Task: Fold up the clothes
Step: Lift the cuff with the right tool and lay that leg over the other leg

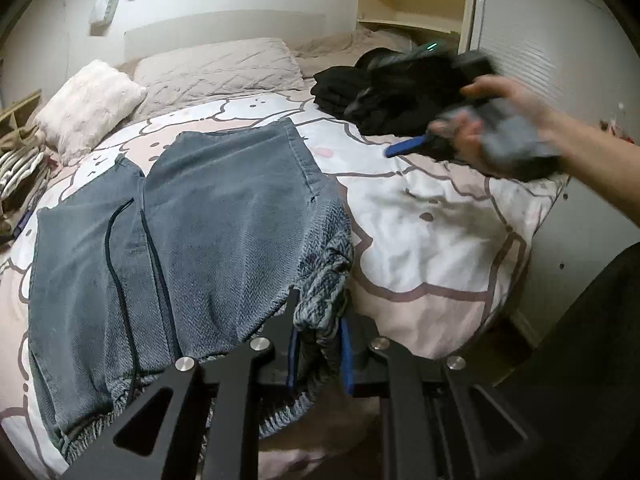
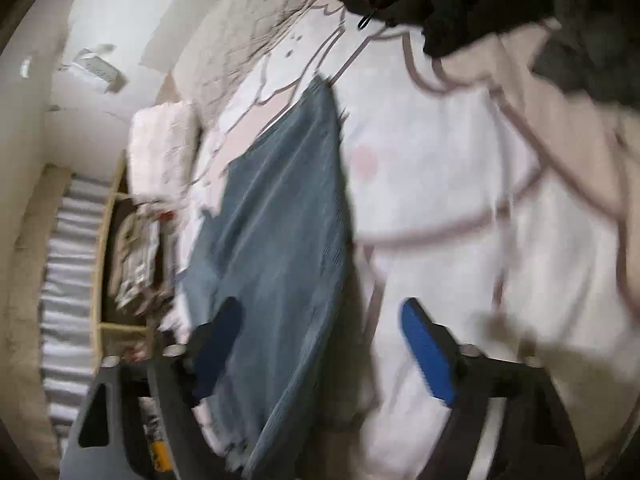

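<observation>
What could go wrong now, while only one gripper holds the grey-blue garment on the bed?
1. The left gripper pinches only a bunched corner of the garment. Pulling from this single point may drag or twist the cloth and spoil the flat layout.
2. The right gripper is open and holds nothing; its view is blurred, so a grab now may miss the edge.
3. The drawstring lies loose on top and may get folded in crookedly.

Our left tongs (image 1: 318, 354) pinch the knitted waistband of the grey-blue shorts (image 1: 192, 216), which lie flat on the bed (image 1: 432, 232) ahead and left of them. Far ahead to the right, our blurred right hand (image 1: 500, 128) carries the other tongs (image 1: 404, 147) before dark clothes (image 1: 380, 92).
</observation>
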